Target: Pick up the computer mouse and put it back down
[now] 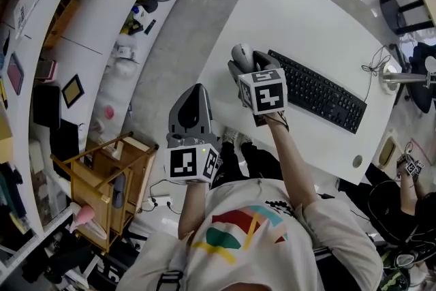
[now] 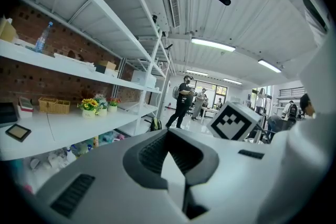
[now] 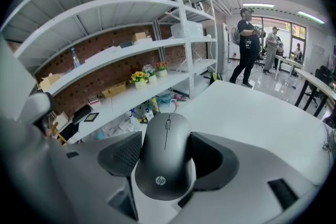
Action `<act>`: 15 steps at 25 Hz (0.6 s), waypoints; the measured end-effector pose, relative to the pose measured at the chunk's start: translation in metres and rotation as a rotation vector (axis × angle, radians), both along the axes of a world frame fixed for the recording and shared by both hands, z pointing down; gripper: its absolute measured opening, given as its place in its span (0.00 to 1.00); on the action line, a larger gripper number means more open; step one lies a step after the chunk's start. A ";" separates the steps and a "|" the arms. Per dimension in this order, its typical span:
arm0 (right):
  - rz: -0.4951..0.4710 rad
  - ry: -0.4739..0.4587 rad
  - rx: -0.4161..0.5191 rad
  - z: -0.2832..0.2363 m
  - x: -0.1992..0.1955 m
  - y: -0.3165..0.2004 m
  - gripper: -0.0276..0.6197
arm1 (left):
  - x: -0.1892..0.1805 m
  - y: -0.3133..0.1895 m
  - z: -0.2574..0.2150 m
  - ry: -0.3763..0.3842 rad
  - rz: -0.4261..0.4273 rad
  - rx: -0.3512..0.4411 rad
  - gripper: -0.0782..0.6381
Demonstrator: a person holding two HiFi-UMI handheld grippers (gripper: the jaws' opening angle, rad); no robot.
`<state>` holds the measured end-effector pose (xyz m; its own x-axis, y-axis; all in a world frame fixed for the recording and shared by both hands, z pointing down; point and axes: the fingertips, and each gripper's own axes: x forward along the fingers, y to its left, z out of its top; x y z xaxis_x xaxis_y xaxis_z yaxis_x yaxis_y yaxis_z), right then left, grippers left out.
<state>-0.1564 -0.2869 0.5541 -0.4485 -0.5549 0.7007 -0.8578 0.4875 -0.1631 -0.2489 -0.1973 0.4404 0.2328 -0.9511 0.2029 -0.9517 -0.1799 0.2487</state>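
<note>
Nearest, at 7 o'clock of its partner, the left gripper (image 1: 198,89) is seen clenched on nothing, off the bench (image 1: 306,10). To the right, the right gripper (image 1: 246,67) is closed on the mouse (image 3: 165,152), pads pressed to its flanks. The mouse is held over the bench's near-left edge, judged just clear of the top. Its long axis runs along the jaws toward 11 o'clock, wheel end outermost. An "hp" logo is read at its rear. The keyboard (image 1: 317,88) lies at 4 o'clock.
</note>
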 end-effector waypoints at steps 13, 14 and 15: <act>0.163 -0.194 0.426 -0.216 0.086 0.022 0.51 | 0.083 -0.017 -0.126 -0.088 0.198 0.251 0.17; 0.177 -0.204 0.456 -0.229 0.095 0.025 0.51 | 0.091 -0.018 -0.134 -0.091 0.219 0.271 0.17; 0.191 -0.214 0.483 -0.240 0.105 0.031 0.51 | 0.099 -0.017 -0.142 -0.092 0.239 0.288 0.17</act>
<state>-0.0509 -0.2561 0.3138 -0.4130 -0.8754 0.2511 -0.9104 0.3892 -0.1404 -0.1496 -0.2142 0.2989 0.4485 -0.8931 -0.0348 -0.8903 -0.4498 0.0713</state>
